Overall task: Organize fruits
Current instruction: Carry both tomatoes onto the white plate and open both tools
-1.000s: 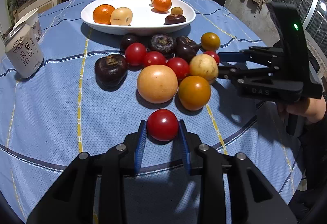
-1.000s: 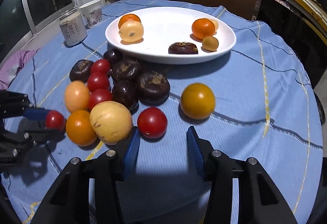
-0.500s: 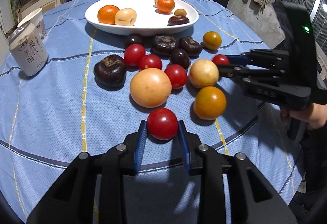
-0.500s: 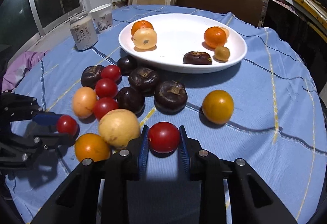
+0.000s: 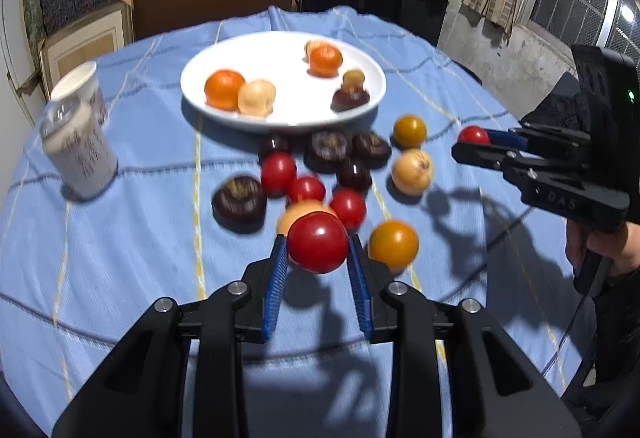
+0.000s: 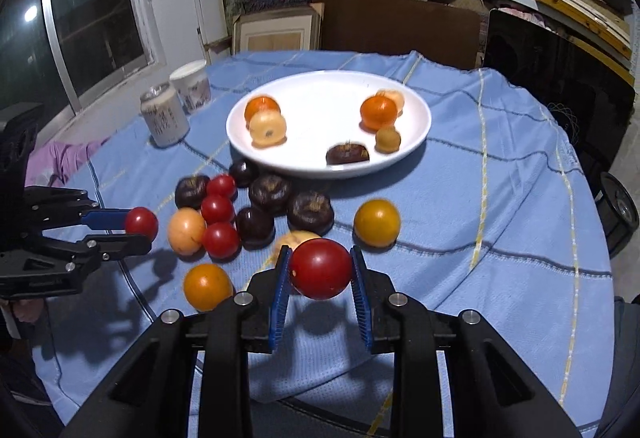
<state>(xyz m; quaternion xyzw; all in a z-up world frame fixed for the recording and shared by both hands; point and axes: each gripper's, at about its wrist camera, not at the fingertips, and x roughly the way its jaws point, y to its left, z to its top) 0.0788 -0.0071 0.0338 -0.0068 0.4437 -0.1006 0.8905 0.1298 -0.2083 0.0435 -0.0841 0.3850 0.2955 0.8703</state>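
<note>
Between the blue pads of the left gripper point(image 5: 318, 250) sits a red tomato point(image 5: 318, 242), clamped and lifted clear of the blue tablecloth point(image 5: 120, 258), its shadow lying below on the cloth. The right gripper point(image 6: 320, 272) likewise pinches its own red tomato point(image 6: 320, 269) above the cloth. Each fruit is round and smooth and is held only at its two sides, so a jolt or a slackened squeeze could probably let it slide out and roll into the loose fruit below; too hard a squeeze could split the skin. Just ahead lie more red tomatoes, dark fruits and an orange one point(image 5: 393, 243), packed close together, so a low pass could knock them about. Beyond them stands the white plate point(image 5: 280, 118), already bearing several fruits. Both loads seem bound there, and the two grippers could collide above its rim.
</note>
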